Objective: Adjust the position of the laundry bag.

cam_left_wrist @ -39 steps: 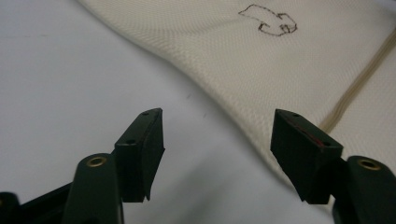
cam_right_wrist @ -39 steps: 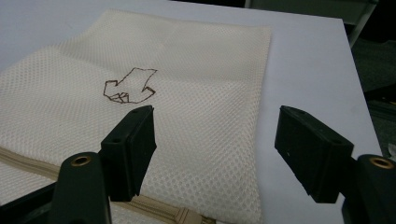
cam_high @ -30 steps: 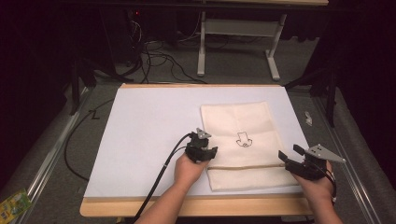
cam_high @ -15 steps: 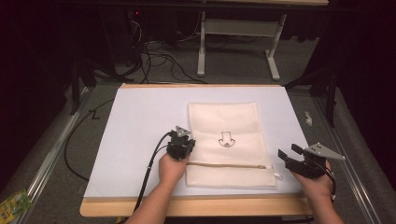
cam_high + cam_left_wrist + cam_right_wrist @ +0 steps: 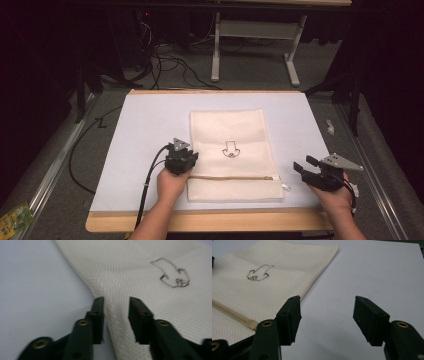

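A cream mesh bag (image 5: 232, 135) with a small dark print (image 5: 231, 150) and a zipper (image 5: 235, 177) near its front end lies flat on the white mat (image 5: 145, 130). My left gripper (image 5: 181, 159) sits at the bag's left edge, just above the zipper line. In the left gripper view its jaws (image 5: 116, 301) have just been opening, and a raised ridge of the bag (image 5: 150, 265) runs between them. My right gripper (image 5: 304, 164) hovers over bare mat to the right of the bag (image 5: 249, 290). Its jaws (image 5: 327, 302) have been closing a little and stand open with nothing between them.
The mat covers a wooden table whose front edge (image 5: 200, 222) is close to my arms. Cables (image 5: 165, 55) and a metal table frame (image 5: 250, 45) are on the floor behind. A small white object (image 5: 330, 125) lies off the mat's right side.
The bag has slid to the left across the mat, and my left gripper moved left with it. The right gripper has stayed put.
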`<state>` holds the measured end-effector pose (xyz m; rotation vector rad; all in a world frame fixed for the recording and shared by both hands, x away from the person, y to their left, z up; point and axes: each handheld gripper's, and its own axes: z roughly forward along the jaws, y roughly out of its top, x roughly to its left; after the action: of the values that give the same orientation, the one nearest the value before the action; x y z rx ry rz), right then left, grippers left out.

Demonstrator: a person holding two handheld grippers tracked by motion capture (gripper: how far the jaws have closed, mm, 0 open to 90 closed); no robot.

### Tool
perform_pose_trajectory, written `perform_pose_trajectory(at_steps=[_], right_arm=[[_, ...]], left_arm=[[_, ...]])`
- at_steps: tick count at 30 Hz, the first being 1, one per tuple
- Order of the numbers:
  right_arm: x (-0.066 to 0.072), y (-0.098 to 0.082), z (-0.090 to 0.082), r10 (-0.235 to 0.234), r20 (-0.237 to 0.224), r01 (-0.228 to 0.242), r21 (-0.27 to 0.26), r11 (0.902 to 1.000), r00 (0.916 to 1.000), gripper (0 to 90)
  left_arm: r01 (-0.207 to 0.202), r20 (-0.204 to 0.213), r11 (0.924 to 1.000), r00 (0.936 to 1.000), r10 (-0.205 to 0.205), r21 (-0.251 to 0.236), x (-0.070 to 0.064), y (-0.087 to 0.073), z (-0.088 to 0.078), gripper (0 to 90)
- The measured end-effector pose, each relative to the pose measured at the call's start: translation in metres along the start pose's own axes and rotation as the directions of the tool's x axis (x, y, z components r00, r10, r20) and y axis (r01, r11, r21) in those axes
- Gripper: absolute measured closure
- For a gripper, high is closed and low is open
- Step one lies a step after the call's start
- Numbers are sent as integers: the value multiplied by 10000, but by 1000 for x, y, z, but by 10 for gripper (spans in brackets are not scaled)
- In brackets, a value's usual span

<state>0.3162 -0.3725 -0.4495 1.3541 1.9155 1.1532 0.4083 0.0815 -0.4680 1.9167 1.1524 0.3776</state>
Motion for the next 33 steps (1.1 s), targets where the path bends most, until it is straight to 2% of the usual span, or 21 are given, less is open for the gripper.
perform_pose_trajectory(at_steps=[1, 2, 4, 6, 7, 9, 10, 12, 14, 15, 17, 18, 21, 22, 24, 25, 27, 30, 33], right_arm=[[0, 0, 0, -29, -27, 29, -18, 10000, 10000, 399], [1, 0, 0, 57, -127, -58, -41, 10000, 9999, 409], [2, 0, 0, 101, -271, -101, -4, 9999, 9996, 421], [3, 1, 1, -14, -434, 17, 61, 10000, 9991, 478], [4, 1, 3, -33, -526, 41, 157, 9999, 9986, 500], [7, 2, 5, -101, -601, 119, 299, 9995, 9981, 540], [9, 3, 6, -107, -515, 125, 345, 9993, 9986, 537], [12, 4, 7, 58, -645, -26, 501, 9987, 9979, 538], [18, 3, 9, 44, -723, 3, 647, 9979, 9974, 545], [21, 3, 10, 50, -836, 13, 762, 9971, 9965, 572], [26, 3, 13, -163, -1098, 265, 924, 9954, 9938, 598], [28, 2, 17, -166, -1191, 291, 1040, 9942, 9927, 632], [29, 2, 22, -111, -1368, 282, 1238, 9919, 9905, 665], [32, 1, 27, -127, -1396, 335, 1479, 9884, 9901, 691], [33, 0, 28, -143, -1429, 369, 1569, 9869, 9896, 698], [34, -2, 29, -66, -1401, 310, 1727, 9845, 9901, 701], [35, -5, 32, -32, -1286, 281, 1921, 9810, 9917, 689], [35, -8, 32, 159, -1278, 117, 2130, 9770, 9917, 652], [37, -10, 31, 146, -1327, 141, 2127, 9770, 9910, 641]], left_arm=[[-5, 3, 9993, 10000, 5, -383, 1, 0, -13, 584], [-29, -61, 9983, 10000, 25, -588, 1, 0, -21, 514], [-133, -74, 9949, 9999, 126, -996, 0, -6, -44, 430], [-480, -72, 9931, 9988, 475, -1070, -3, -15, -60, 390], [-804, -96, 9907, 9968, 799, -1094, -3, -21, -67, 381], [-1215, -124, 9868, 9926, 1209, -1069, 0, -32, -74, 390], [-1264, -168, 9871, 9920, 1254, -982, 1, -32, -74, 390], [-1147, -256, 9892, 9933, 1128, -913, 6, -29, -73, 372], [-700, -106, 9909, 9975, 693, -1147, 10, -27, -72, 369], [-602, -3, 9911, 9982, 606, -1185, 10, -26, -71, 367], [-855, 85, 9904, 9962, 869, -1084, 9, -27, -68, 363], [-1284, 22, 9877, 9916, 1291, -892, 7, -29, -65, 362], [-1390, -8, 9871, 9902, 1394, -797, 6, -27, -63, 360], [-1307, 114, 9878, 9912, 1322, -850, 5, -27, -62, 361], [-1263, 307, 9873, 9911, 1298, -961, 3, -25, -62, 364], [-1377, 290, 9859, 9896, 1410, -950, 1, -24, -62, 364], [-1659, 250, 9815, 9853, 1689, -957, -2, -22, -61, 360], [-1822, 273, 9793, 9823, 1852, -886, -7, -21, -61, 361], [-1759, 391, 9796, 9828, 1803, -972, -11, -20, -62, 361]])
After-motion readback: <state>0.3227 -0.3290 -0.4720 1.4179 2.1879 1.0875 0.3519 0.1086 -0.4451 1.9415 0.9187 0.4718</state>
